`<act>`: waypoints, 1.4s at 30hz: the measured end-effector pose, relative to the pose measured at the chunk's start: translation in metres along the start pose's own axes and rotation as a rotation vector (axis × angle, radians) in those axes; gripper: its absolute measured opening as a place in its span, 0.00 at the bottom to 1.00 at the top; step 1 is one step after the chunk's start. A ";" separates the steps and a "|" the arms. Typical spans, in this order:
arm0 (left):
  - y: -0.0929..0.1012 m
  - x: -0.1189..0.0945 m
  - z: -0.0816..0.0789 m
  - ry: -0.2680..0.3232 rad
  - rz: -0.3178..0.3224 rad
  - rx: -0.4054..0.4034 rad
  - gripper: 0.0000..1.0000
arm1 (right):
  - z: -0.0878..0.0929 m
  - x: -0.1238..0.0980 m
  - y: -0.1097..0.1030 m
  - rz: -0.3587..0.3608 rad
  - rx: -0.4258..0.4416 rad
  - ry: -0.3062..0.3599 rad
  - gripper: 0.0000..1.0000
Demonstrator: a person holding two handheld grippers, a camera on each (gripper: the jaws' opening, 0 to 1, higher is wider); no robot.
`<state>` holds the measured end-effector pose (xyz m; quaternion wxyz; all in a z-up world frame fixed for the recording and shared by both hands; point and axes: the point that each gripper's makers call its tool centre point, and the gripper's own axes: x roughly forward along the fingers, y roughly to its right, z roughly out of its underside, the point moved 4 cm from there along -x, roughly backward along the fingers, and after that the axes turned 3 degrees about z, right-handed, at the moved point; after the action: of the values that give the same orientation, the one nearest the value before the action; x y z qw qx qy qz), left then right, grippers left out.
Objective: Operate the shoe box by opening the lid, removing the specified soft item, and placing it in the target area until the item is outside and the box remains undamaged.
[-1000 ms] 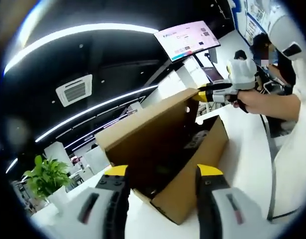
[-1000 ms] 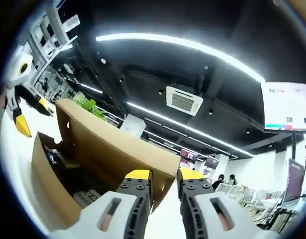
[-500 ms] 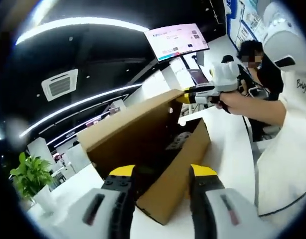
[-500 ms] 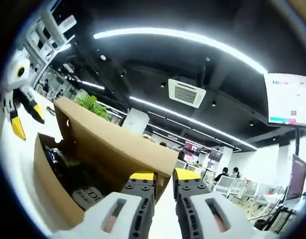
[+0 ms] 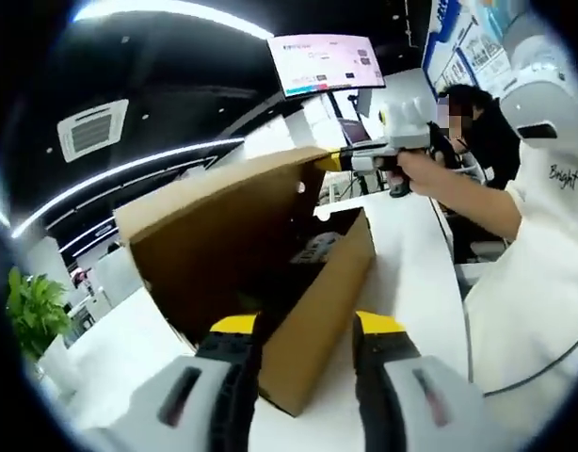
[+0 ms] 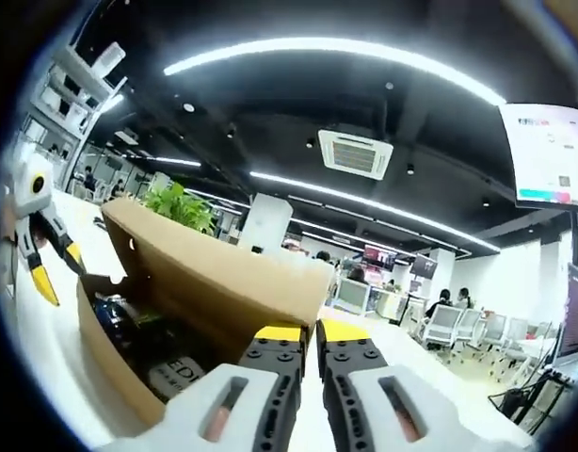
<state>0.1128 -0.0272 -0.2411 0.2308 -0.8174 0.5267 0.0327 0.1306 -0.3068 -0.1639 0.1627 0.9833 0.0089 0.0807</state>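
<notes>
The cardboard shoe box (image 5: 317,311) stands on the white table with its lid (image 5: 223,235) raised. Dark soft contents (image 5: 313,250) lie inside, and a label (image 6: 176,372) shows among them. My right gripper (image 5: 329,160), held in a person's hand, sits at the lid's far corner. In its own view its jaws (image 6: 313,331) are nearly together on the lid's edge (image 6: 232,278). My left gripper (image 5: 306,325) is open, with the box's near end between its fingers. It also appears open beside the box's end (image 6: 58,270).
A potted plant (image 5: 30,315) stands past the box at the table's end. A wall screen (image 5: 322,64) hangs above. A person (image 5: 477,132) sits beyond the table (image 5: 411,273). The holder's white sleeve (image 5: 543,282) fills the right side.
My right jaws have narrowed onto the lid's edge. My left jaws have come closer together and the left camera has moved in toward the box's near end.
</notes>
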 end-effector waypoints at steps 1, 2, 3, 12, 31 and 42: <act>0.000 0.001 0.000 -0.012 0.008 0.018 0.46 | 0.000 0.000 0.000 -0.006 0.010 -0.004 0.03; 0.001 0.002 0.000 -0.021 0.025 0.028 0.48 | 0.001 0.000 0.000 -0.011 0.013 -0.006 0.03; 0.002 0.002 0.000 -0.033 0.036 0.029 0.46 | 0.002 0.000 0.001 -0.014 0.010 -0.009 0.03; 0.000 0.009 -0.003 -0.083 0.095 0.030 0.38 | 0.003 0.001 0.001 -0.018 0.033 -0.007 0.02; -0.022 0.013 0.007 -0.285 0.215 -0.001 0.23 | -0.003 0.009 0.004 -0.014 0.058 -0.053 0.02; -0.015 0.013 0.006 -0.432 0.310 0.133 0.21 | -0.002 0.003 0.002 -0.006 0.032 -0.043 0.03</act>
<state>0.1330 -0.0310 -0.2453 0.3834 -0.6841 0.5851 0.2067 0.1336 -0.3081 -0.1608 0.1472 0.9873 0.0095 0.0591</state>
